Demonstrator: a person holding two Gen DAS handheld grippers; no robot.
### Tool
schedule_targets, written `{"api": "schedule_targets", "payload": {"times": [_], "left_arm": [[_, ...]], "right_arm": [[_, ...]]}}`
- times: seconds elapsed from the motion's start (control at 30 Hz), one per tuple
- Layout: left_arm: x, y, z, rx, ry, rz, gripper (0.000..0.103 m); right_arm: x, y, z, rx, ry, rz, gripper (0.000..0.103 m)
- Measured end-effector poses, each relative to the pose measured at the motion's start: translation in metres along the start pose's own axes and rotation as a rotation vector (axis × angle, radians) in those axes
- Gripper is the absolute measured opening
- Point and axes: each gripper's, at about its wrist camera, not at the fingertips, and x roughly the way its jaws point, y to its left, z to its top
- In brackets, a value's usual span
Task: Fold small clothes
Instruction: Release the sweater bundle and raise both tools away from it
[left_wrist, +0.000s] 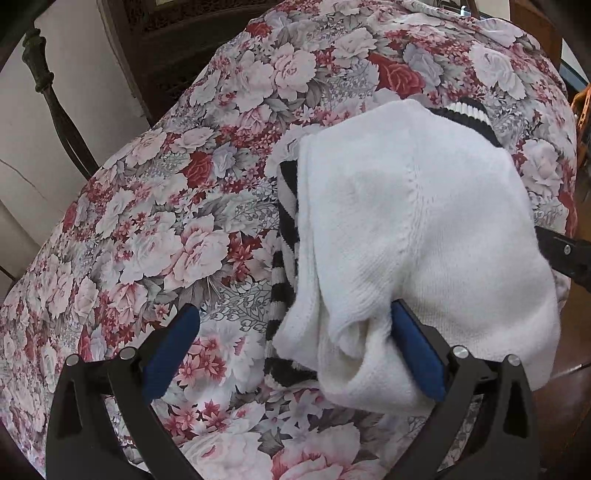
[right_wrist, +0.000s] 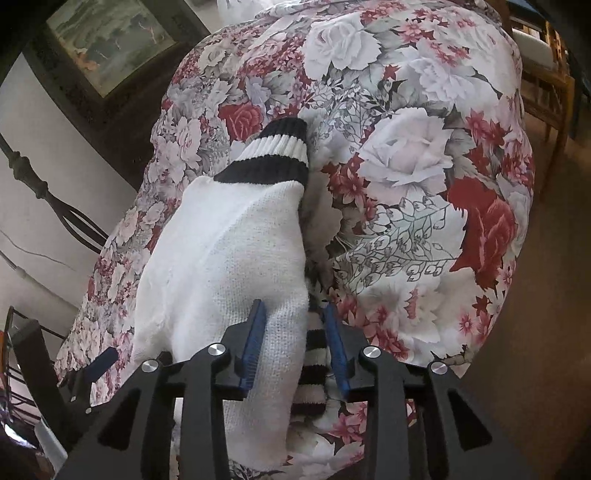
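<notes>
A white knitted garment (left_wrist: 424, 229) with black-and-white striped trim (left_wrist: 465, 110) lies bunched on a floral tablecloth (left_wrist: 184, 221). My left gripper (left_wrist: 291, 332) stands wide open at the garment's near corner. A fold of white knit drapes against its right pad (left_wrist: 417, 350), and only cloth-covered table lies between the fingers. In the right wrist view the garment (right_wrist: 229, 251) runs up to a striped cuff (right_wrist: 273, 151). My right gripper (right_wrist: 295, 328) is shut on the garment's near edge, white knit and striped hem pinched between the blue pads. The other gripper's finger (right_wrist: 99, 363) shows at the lower left.
The floral cloth (right_wrist: 406, 166) drapes over the table's edges, with brown floor (right_wrist: 535, 295) to the right. A dark turned wooden post (left_wrist: 48, 92) and a framed picture (right_wrist: 107, 40) stand by the wall on the left. Wooden furniture (right_wrist: 543, 74) is at far right.
</notes>
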Motion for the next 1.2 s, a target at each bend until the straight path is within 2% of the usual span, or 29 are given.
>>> {"api": "schedule_targets", "payload": {"times": [0.2, 0.33, 0.37, 0.4, 0.5, 0.57, 0.7, 0.77, 0.83, 0.9, 0.97, 1.2], "left_arm": [[-0.001, -0.002, 0.000, 0.007, 0.008, 0.014, 0.099], [-0.009, 0.006, -0.001, -0.030, 0.077, -0.015, 0.099], [-0.017, 0.008, -0.003, -0.040, 0.085, -0.033, 0.098], [-0.025, 0.010, -0.005, -0.045, 0.084, -0.047, 0.098], [-0.058, 0.009, -0.016, -0.038, 0.045, -0.065, 0.098], [-0.081, 0.005, -0.024, -0.023, 0.016, -0.069, 0.098], [-0.129, 0.000, -0.041, 0.008, -0.042, -0.037, 0.098], [-0.153, 0.001, -0.049, 0.012, -0.070, -0.029, 0.098], [-0.178, 0.004, -0.056, 0.003, -0.100, -0.022, 0.098], [-0.197, 0.007, -0.060, -0.003, -0.117, -0.018, 0.098], [-0.220, 0.010, -0.063, -0.004, -0.138, -0.011, 0.098], [-0.296, 0.017, -0.054, 0.005, -0.215, 0.033, 0.098]], "right_arm": [[-0.002, 0.001, -0.001, 0.012, 0.001, 0.005, 0.035], [-0.018, 0.000, -0.007, 0.052, -0.022, 0.037, 0.036], [-0.028, 0.002, -0.012, 0.055, -0.033, 0.039, 0.037], [-0.036, 0.003, -0.017, 0.055, -0.040, 0.048, 0.043], [-0.066, 0.013, -0.035, 0.037, -0.093, 0.061, 0.062], [-0.089, 0.023, -0.048, -0.011, -0.154, 0.044, 0.068], [-0.130, 0.040, -0.074, -0.102, -0.237, 0.038, 0.086], [-0.151, 0.044, -0.089, -0.134, -0.270, 0.012, 0.089], [-0.171, 0.046, -0.098, -0.138, -0.297, 0.032, 0.090], [-0.189, 0.047, -0.103, -0.148, -0.322, 0.014, 0.093], [-0.210, 0.052, -0.105, -0.172, -0.344, -0.023, 0.095], [-0.277, 0.078, -0.106, -0.229, -0.428, -0.039, 0.099]]}}
